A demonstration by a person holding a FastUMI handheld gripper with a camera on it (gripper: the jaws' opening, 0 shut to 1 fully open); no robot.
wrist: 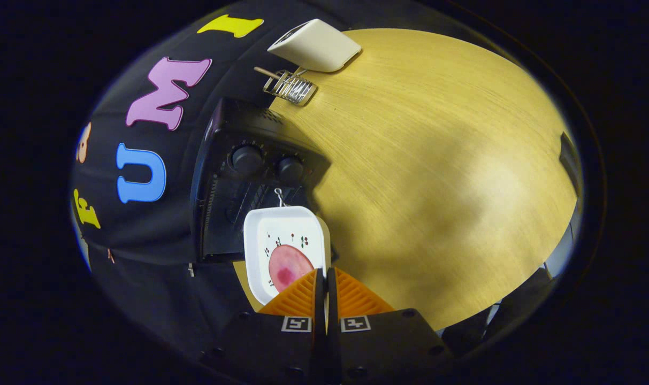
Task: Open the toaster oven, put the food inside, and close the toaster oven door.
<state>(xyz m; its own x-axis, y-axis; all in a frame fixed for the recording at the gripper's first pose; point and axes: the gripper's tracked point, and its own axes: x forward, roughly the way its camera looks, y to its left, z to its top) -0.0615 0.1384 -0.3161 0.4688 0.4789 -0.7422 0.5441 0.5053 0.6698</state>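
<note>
My gripper [325,274] is shut on the near rim of a white square plate [260,251] with small printed sprigs. A round pink piece of food [288,264] lies on the plate just ahead of the fingertips. The plate hangs tilted in front of the black toaster oven [233,123], which stands on the wooden table against the booth wall. Two dark knobs [247,159] show on its front above a dark opening with a rack [249,198] behind the plate. I cannot tell how the door stands. A small metal hook [279,195] shows just beyond the plate's far rim.
A wire rack with a wooden handle [292,86] and a white box [316,45] sit on the table [436,160] beyond the oven. A dark object [570,158] sits at the table's far right edge. Wide bare tabletop lies to the right of the oven.
</note>
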